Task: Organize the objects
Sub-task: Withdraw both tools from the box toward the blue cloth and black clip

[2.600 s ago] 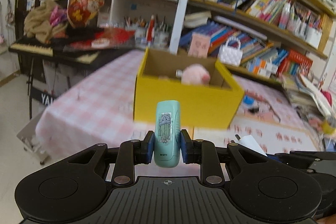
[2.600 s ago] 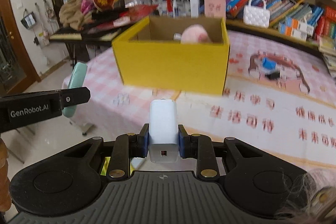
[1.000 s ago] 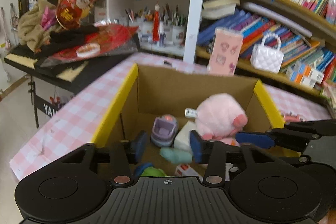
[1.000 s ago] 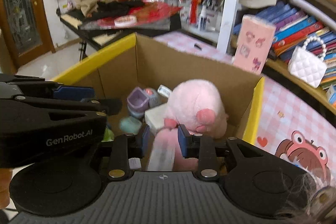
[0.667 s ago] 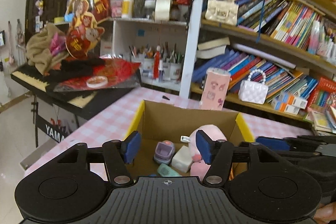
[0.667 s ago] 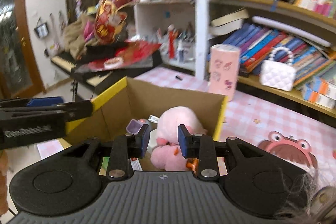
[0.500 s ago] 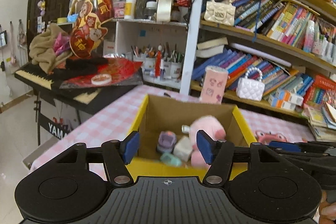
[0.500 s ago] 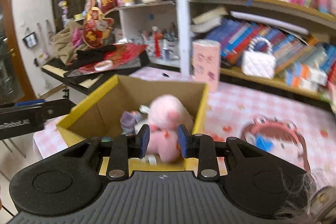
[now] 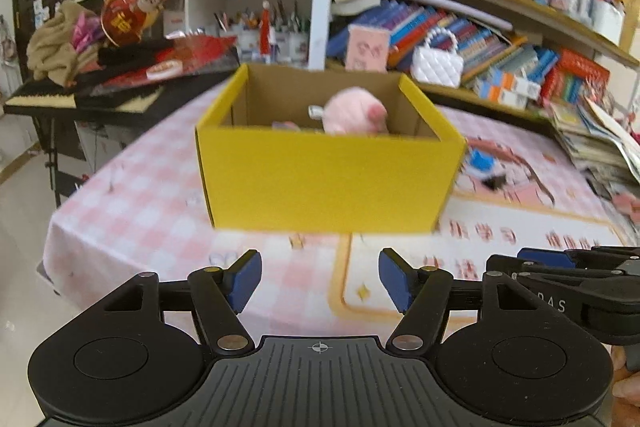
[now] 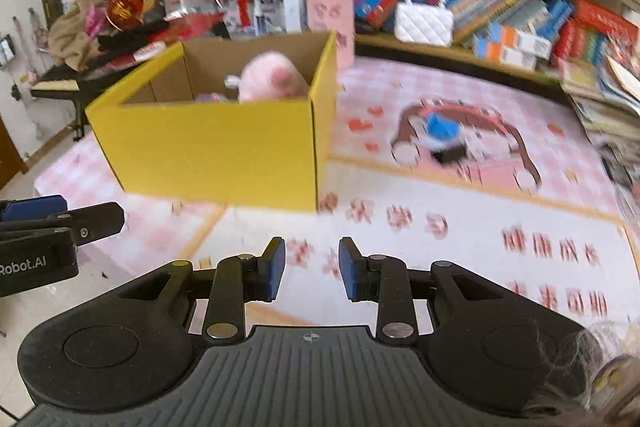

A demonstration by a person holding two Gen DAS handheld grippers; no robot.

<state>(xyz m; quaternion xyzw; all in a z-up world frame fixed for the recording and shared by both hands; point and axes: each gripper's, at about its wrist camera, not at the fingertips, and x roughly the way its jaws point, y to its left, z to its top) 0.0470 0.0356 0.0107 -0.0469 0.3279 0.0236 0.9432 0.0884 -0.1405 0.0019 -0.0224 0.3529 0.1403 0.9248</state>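
Both tongs have come back out of the yellow box (image 9: 328,183) and now hang in front of it over the table (image 9: 132,203), with nothing in either — the mint-green and white items they carried earlier are gone from between the pads. Left tongs (image 9: 320,281) are opening, their blue pads well apart with only the pink checked cloth showing between them. Right tongs (image 10: 312,267) sit at their narrowest, a slim gap left between the pads and nothing in it. Each pair shows at the edge of the other's view, side by side.

Beyond them the box stands upright on the table, its top open. A pink plush toy (image 10: 272,77) rises above the rim toward the far right corner, and a small purple item (image 10: 210,97) just shows beside it. To the right of the box a blue and black object (image 10: 444,139) lies on the cartoon-printed mat — too blurred to name. Bookshelves (image 9: 480,19) run behind.
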